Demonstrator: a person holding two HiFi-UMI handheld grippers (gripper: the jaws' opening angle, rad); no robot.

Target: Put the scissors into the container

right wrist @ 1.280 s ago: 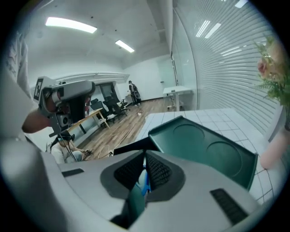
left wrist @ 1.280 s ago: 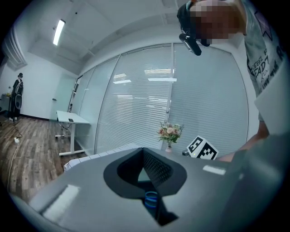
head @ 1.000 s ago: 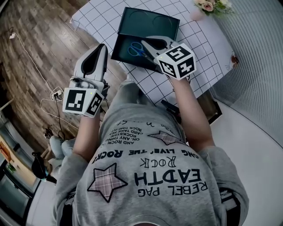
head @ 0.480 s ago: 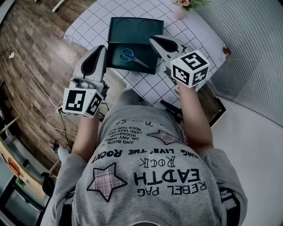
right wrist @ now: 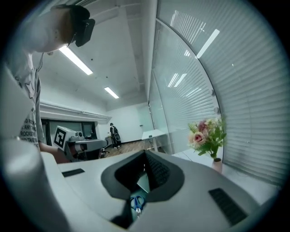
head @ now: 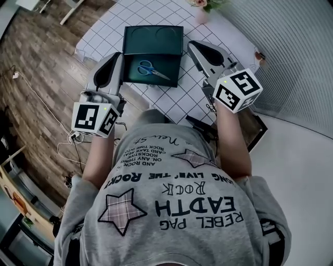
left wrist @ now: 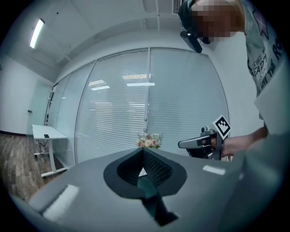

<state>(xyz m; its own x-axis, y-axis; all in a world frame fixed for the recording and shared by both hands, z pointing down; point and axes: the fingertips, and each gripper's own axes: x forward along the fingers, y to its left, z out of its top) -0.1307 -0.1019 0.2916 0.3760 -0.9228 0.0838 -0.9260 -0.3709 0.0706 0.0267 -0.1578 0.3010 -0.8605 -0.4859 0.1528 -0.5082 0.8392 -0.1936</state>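
Note:
The blue-handled scissors point(head: 148, 68) lie in the near half of the open dark green container point(head: 152, 36) on the table; its other half lies flat behind. My left gripper point(head: 118, 55) hangs at the box's left side, shut and empty. Right of the box, my right gripper point(head: 192, 44) is also shut, holding nothing. In the right gripper view the scissors point(right wrist: 137, 202) show below the closed jaws of the right gripper point(right wrist: 145, 152). The left gripper view has the left gripper point(left wrist: 143, 150) pointing level, with the right gripper beyond it.
The table wears a white checked cloth point(head: 104, 31). A pink vase of flowers point(head: 204, 6) stands at its far edge, near a blinds-covered glass wall. Cables point(head: 31, 78) lie on the wooden floor at left. A dark framed object point(head: 250, 130) sits by the table's right.
My right gripper has lifted off the box and drawn to the right, leaving the scissors lying inside. The left gripper has risen slightly beside the box.

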